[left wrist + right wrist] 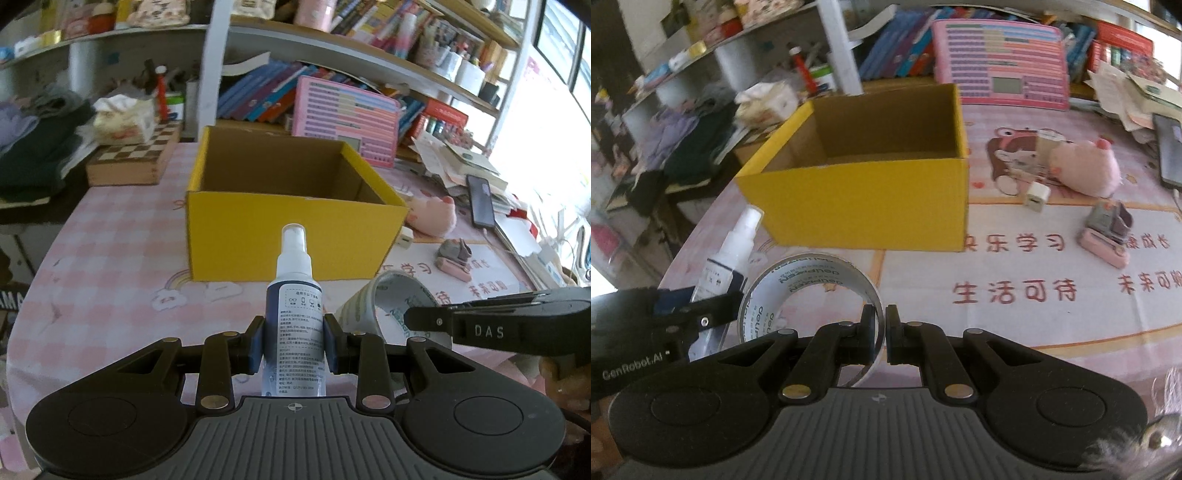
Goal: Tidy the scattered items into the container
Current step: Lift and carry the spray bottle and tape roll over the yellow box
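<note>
Spray bottle (294, 314) sits clenched between the pads of your left claw (294, 341), nozzle pointing toward the yellow box (291, 236), which stands open on the pink checked surface (110, 258) just ahead. Your right claw (881, 332) is clenched on the thin wall of a clear tape roll (809, 291), one finger inside the ring and one outside.

Your left view shows the bottle's printed label face-on and only the edge of the tape roll (373, 306), with the right claw (417, 319) coming in from the right side. It also shows a chessboard (136, 155) left of the box, which the right view does not. Your right view shows the whole ring of tape with its printed core, and the bottle (729, 258) only from the side, held by the left claw (713, 310) at the left edge. It looks into the box and shows bare cardboard inside.

Counted: one box, one bottle, one tape roll, two claws. Loose on the surface right of the box: one white charger cube (1038, 197), one pink plush pig (1086, 166), and one small grey-and-pink gadget (1108, 236). One dark phone (480, 201) lies at the far right by a heap of papers.
</note>
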`<state>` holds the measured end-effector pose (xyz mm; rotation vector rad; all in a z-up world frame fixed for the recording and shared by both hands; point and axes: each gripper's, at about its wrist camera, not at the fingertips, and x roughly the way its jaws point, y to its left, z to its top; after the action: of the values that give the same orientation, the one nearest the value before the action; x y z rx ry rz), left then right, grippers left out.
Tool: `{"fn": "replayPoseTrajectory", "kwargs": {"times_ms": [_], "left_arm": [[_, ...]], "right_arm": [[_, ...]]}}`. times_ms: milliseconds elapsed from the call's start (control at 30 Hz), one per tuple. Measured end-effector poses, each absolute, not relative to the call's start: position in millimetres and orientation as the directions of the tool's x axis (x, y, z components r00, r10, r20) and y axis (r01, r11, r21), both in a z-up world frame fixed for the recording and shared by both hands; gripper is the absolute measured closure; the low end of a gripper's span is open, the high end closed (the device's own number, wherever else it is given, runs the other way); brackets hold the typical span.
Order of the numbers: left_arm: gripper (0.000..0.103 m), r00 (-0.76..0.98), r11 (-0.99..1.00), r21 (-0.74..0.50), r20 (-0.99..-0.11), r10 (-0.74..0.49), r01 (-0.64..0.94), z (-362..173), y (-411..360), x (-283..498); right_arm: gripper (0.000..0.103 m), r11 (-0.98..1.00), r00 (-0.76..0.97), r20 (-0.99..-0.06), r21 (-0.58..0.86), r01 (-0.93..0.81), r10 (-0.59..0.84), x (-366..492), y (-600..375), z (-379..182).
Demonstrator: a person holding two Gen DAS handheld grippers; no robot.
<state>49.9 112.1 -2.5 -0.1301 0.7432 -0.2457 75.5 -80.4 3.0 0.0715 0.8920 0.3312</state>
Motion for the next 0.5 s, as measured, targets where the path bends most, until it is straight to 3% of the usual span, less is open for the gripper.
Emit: {"fn": "replayPoseTrajectory", "kwargs": {"times_ms": [500], "left_arm": [[0.072, 0.729, 0.966, -0.226, -0.639, -0.246, 0.128, 2.0, 137.8, 41.4]], "right_arm": [[0.097, 0.895, 0.515, -0.776, 0.141, -0.424, 0.366, 70.8, -36.0, 2.7]]}}
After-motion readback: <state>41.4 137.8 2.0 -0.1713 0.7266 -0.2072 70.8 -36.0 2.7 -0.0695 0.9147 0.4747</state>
